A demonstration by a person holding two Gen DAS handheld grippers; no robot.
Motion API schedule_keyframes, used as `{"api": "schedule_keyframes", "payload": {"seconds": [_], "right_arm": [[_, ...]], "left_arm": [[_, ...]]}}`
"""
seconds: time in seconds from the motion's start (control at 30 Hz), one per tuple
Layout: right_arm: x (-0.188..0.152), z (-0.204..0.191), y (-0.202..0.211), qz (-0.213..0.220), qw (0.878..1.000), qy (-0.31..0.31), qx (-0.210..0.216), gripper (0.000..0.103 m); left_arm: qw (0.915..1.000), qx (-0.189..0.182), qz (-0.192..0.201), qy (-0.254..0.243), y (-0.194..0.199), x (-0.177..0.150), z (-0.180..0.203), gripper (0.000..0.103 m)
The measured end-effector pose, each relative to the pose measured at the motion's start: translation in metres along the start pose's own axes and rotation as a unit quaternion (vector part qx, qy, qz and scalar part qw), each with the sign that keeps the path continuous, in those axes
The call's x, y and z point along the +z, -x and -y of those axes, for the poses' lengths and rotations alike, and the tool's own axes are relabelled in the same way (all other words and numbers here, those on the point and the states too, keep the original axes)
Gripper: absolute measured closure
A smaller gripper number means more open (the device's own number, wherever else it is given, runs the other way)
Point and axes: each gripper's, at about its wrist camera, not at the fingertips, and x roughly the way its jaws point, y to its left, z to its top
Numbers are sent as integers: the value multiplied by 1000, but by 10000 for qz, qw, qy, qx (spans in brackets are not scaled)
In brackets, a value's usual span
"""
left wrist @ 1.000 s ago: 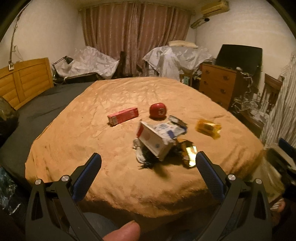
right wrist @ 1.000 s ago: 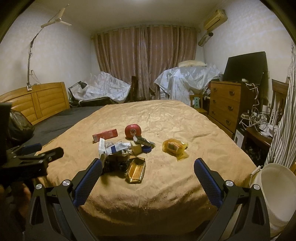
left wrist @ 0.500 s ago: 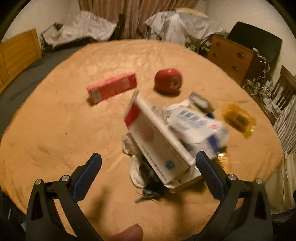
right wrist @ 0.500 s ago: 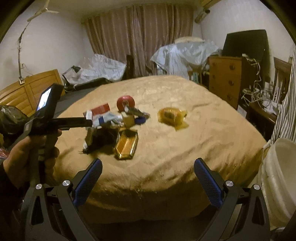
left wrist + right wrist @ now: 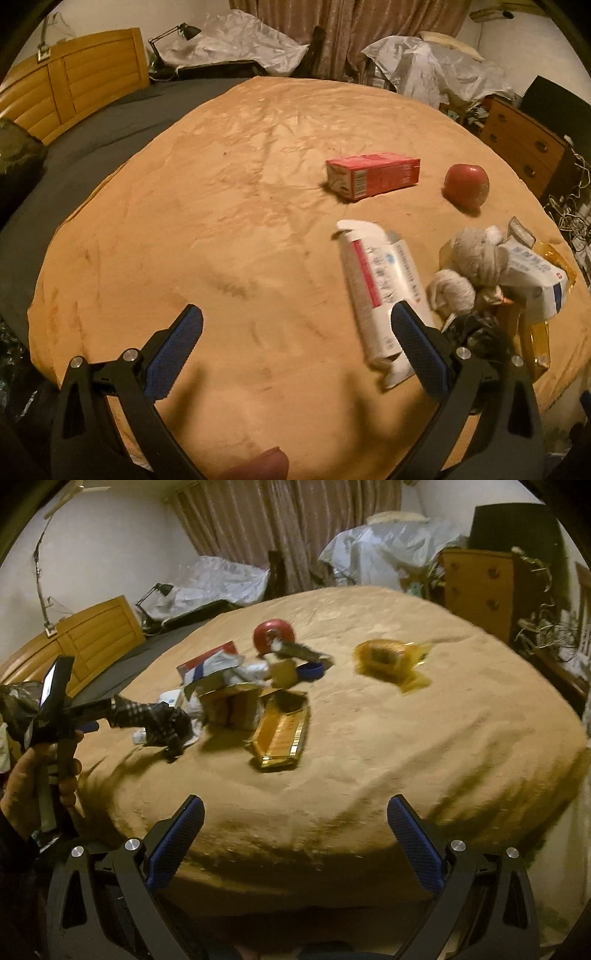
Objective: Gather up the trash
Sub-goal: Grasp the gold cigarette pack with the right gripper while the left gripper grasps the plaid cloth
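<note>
Trash lies piled on the tan blanket (image 5: 221, 221). In the left wrist view I see a white box with a red stripe (image 5: 384, 291), crumpled tissues (image 5: 476, 254), a blue-and-white packet (image 5: 532, 273), a red carton (image 5: 373, 175) and a red round object (image 5: 466, 184). My left gripper (image 5: 295, 343) is open low over bare blanket, its right finger overlapping the white box. My right gripper (image 5: 295, 834) is open at the bed's near edge, short of a gold tray (image 5: 282, 734), a dark checked wrapper (image 5: 155, 720) and a yellow wrapper (image 5: 388, 659). A hand (image 5: 37, 786) holds the left gripper beside the checked wrapper.
A wooden headboard (image 5: 74, 81) and a grey sheet (image 5: 92, 136) lie to the left. A wooden dresser (image 5: 476, 587) stands at the right, with tangled cables beside it. Covered furniture and curtains fill the back. A dark bag (image 5: 18, 155) sits at the far left.
My left gripper has swung left and lower; the pile now sits at its right, and the white box lies flat instead of tilted up. My right gripper has moved closer to the bed.
</note>
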Motion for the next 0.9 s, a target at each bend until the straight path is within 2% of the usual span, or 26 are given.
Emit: {"api": "schedule_keyframes", "payload": {"seconds": [0.13, 0.23, 0.33, 0.4, 0.47, 0.53, 0.6, 0.7, 0.73, 0.8, 0.9], "right_arm": [[13, -7, -23, -183, 9992, -13, 345, 4], [27, -7, -45, -354, 9978, -85, 559, 5], [37, -3, -63, -548, 9959, -233, 675, 6], [44, -1, -74, -656, 9945, -329, 753, 6], [49, -1, -84, -717, 9942, -318, 738, 6], [55, -4, -96, -803, 9940, -233, 707, 6], [60, -5, -108, -896, 9937, -165, 654, 7], [68, -8, -125, -1003, 9937, -62, 496, 10], [71, -9, -130, -1029, 9938, -14, 425, 12], [74, -10, -137, -1046, 9939, 28, 333, 15], [77, -12, -146, -1066, 9940, 140, 184, 23]], "left_arm": [[9997, -222, -54, 10, 5, -1, 1, 5], [9996, -281, 48, -68, -1, 6, 19, 5], [9986, 29, 464, 253, 4, 16, 17, 5], [9971, -218, 685, 262, 15, 23, 11, 5], [9962, -423, 754, -135, 22, 25, 21, 5], [9905, -721, 680, -956, 25, 24, 46, 5], [9805, -801, 519, -1715, 18, 19, 70, 5], [9691, -678, 337, -2349, 3, 10, 95, 8], [9671, -737, 304, -2418, 1, 10, 99, 10], [9658, -885, 171, -2432, -5, 12, 102, 25], [9630, -1047, -1, -2484, -12, 10, 105, 39]]}}
